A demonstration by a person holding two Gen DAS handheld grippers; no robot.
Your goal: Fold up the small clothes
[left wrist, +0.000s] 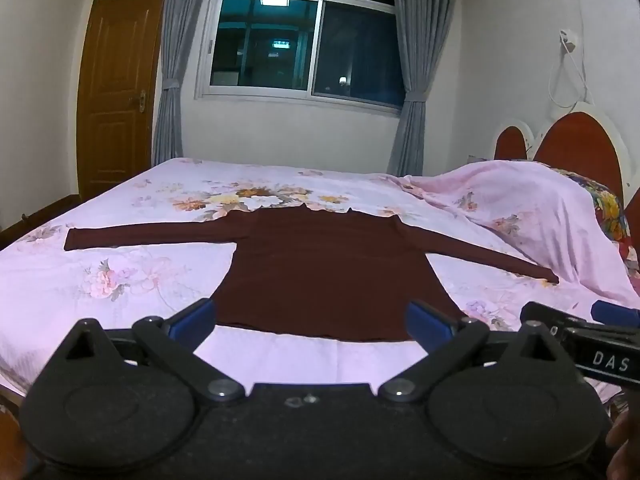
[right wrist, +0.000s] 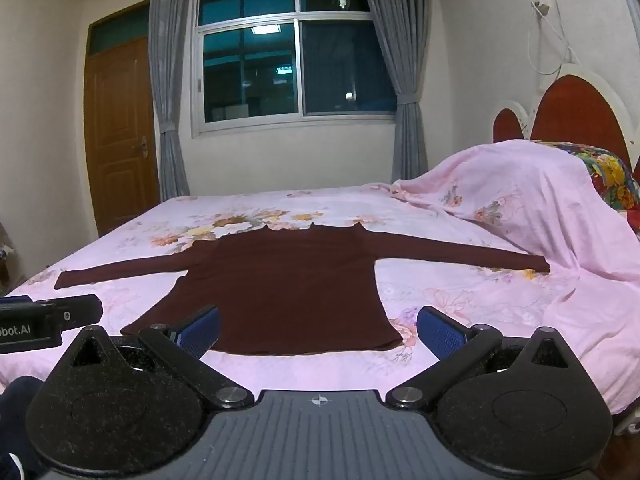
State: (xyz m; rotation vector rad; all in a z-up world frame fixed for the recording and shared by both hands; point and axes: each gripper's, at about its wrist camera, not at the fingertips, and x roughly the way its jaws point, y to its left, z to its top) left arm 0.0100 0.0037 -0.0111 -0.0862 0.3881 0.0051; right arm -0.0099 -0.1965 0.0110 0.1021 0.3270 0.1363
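A dark maroon long-sleeved top (left wrist: 320,268) (right wrist: 276,288) lies flat on the bed, sleeves spread out to both sides, hem toward me. My left gripper (left wrist: 312,322) hangs open above the near edge of the bed, its blue pads (left wrist: 192,320) wide apart just short of the hem, holding nothing. My right gripper (right wrist: 320,330) is open too, level with the hem's right corner, nothing between its blue pads (right wrist: 440,334). Each gripper shows at the edge of the other's view: the right gripper (left wrist: 580,328), the left gripper (right wrist: 48,316).
The bed (left wrist: 120,272) (right wrist: 480,300) has a pink floral sheet. A covered heap of bedding (left wrist: 540,208) (right wrist: 540,200) sits at the right by the red headboard (right wrist: 576,112). Beyond are a window (left wrist: 304,40), grey curtains and a wooden door (left wrist: 120,92).
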